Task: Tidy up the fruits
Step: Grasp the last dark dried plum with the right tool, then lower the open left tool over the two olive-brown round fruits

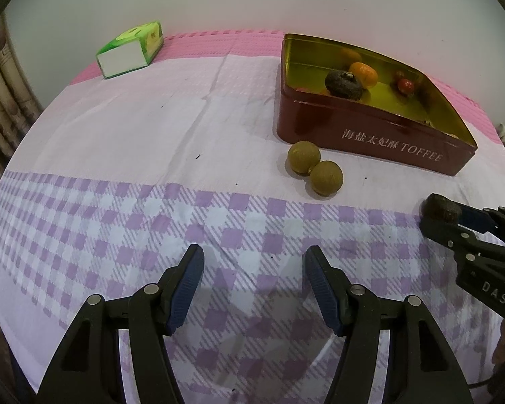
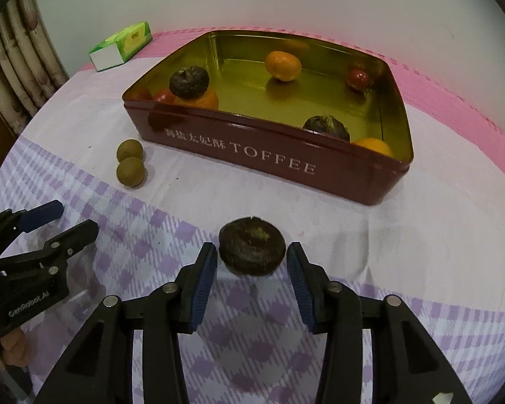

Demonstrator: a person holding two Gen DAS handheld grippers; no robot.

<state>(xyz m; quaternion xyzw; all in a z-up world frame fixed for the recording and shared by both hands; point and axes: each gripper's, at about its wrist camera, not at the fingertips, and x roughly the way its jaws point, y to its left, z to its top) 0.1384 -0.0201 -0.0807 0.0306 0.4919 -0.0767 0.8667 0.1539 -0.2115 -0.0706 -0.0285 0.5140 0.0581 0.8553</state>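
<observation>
Fruits (image 2: 282, 65) along tin's (image 2: 272, 158) near wall: right-wrist view only

Dark brown, flattened round fruit (image 2: 251, 246) on the checked cloth in front of the red toffee tin (image 2: 286, 161), two green-brown round fruits (image 2: 130, 163) touching beside the tin's corner, oranges (image 2: 283, 65), small red fruits (image 2: 358, 79) and two more dark fruits (image 2: 189, 81) inside the tin

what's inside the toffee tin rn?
In the tin: two dark fruits, oranges and small red fruits. The near wall hides the lower parts of some, so the exact count is uncertain.
</observation>
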